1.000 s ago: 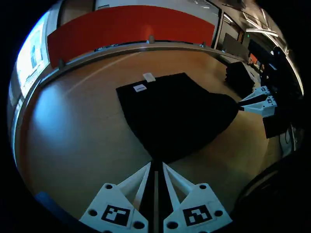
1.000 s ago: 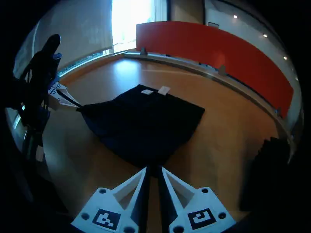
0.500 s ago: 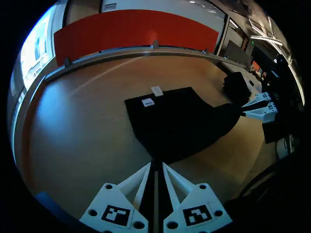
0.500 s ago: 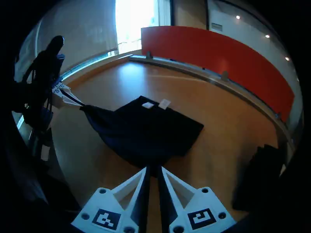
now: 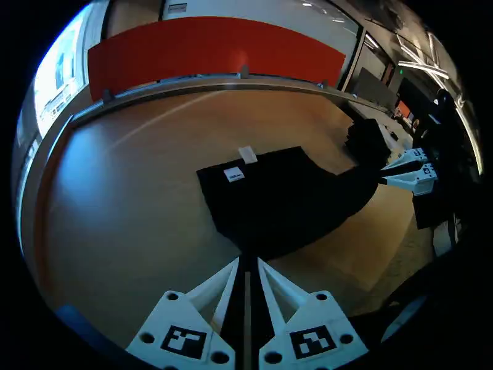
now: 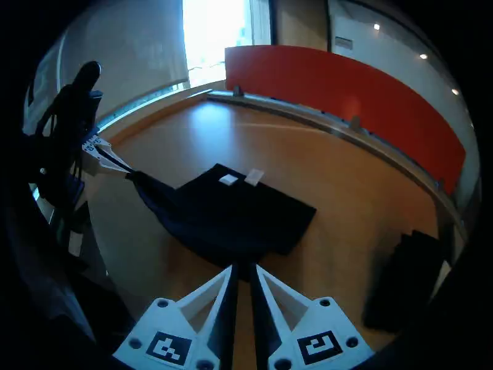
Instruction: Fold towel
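- The left tongs [image 5: 248,264] are pinching one near corner of a black towel [image 5: 283,194]. Their two white fingers are pressing almost together, with dark cloth running into the gap between them.
- The right tongs [image 6: 242,268] are gripping the other near corner the same way, fingers drawn close on the fabric.
- Between the two tongs, the towel's near edge is hanging lifted and sagging. Its far part is lying flat on the wooden surface [image 5: 123,203] ahead of both tips.
- A small white tag [image 5: 233,174] is showing on the towel near its far edge, with a second white tag [image 5: 248,154] just beyond it.
- A stack of dark cloth [image 6: 400,277] is sitting to the right of the right tongs, apart from the towel.
- A long red panel [image 5: 215,52] is standing along the surface's far edge, well beyond both tongs.
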`<state>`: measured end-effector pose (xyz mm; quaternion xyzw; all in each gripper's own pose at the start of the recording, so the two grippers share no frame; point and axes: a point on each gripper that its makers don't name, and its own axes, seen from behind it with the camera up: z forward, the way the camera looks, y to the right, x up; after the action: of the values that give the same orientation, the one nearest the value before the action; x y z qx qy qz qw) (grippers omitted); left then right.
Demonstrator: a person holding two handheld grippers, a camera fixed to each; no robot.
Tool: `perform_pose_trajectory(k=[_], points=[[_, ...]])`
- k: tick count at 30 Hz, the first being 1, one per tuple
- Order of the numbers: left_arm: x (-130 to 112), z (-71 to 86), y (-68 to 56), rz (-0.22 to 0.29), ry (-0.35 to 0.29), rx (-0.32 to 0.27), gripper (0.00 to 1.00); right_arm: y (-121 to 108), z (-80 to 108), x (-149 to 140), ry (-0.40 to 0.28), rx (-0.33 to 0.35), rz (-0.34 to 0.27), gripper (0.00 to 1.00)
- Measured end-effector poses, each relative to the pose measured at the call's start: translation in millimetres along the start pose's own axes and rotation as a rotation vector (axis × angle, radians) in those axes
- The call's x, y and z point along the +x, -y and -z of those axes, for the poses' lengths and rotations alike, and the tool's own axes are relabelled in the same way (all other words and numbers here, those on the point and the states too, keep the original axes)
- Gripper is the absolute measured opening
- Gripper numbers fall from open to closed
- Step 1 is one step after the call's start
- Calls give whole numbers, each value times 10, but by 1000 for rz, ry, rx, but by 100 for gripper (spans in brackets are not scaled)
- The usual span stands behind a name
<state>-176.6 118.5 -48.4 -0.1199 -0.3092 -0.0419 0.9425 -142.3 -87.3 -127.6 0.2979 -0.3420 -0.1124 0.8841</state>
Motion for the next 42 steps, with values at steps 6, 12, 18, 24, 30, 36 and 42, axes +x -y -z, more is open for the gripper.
perform_pose_trajectory(k=[6,12,18,24,30,36,42], points=[[109,-59,35,12,-13,8,5,-57,-72,31,6,-4,-9,13],[267,-183,100,9,-22,13,5,-187,-196,97,17,-5,-16,13],[394,-357,188,3,-18,20,5,-339,-363,129,37,1,-26,13],[532,-529,270,15,-24,21,5,-512,-531,170,50,-1,-39,13],[672,-722,355,34,-27,18,5,-658,-698,201,62,-3,-60,13],[772,-913,439,34,-24,17,5,-793,-864,212,71,-8,-86,13],[769,-1074,502,34,-8,19,5,-853,-983,178,86,-7,-89,13]])
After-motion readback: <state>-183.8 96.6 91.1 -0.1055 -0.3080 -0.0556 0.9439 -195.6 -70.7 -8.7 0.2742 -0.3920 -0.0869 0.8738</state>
